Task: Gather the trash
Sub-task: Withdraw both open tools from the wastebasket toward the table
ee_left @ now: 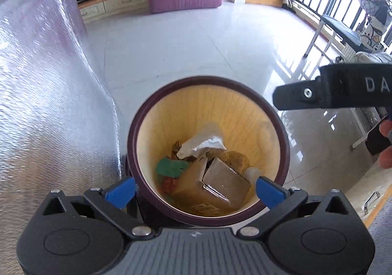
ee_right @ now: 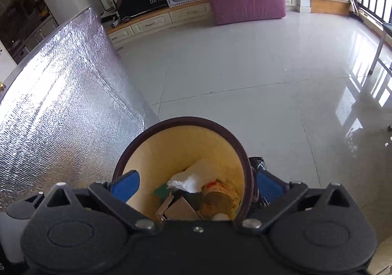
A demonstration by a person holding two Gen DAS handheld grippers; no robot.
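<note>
1. Hanging over the bin [ee_left: 208, 150], the left tool [ee_left: 193, 191] has its blue pads spread wide with nothing between them; one pad sits outside the near-left rim, the other over the near-right rim.
2. Beside it, the right tool [ee_right: 196, 184] is also wide open and empty, its left pad inside the bin's mouth and its right pad outside the rim, near a crumpled black bag [ee_right: 257, 164] on the floor.
3. The trash lies at the bottom of the bin: a white tissue [ee_left: 203, 143], a brown carton [ee_left: 215, 184], a green scrap [ee_left: 171, 167] and a round brownish lid or cup [ee_right: 218, 201].
4. A silver foil panel [ee_left: 49, 103] stands just left of the bin; the glossy floor [ee_right: 245, 79] stretches far beyond, with no loose litter that I can see on it.
5. Risks, as I judge them: either tool moving sideways could clip the rim and tip the light bin, spilling what is collected; the two tools are near each other and could knock together; the black bag beside the bin may be overlooked.
</note>
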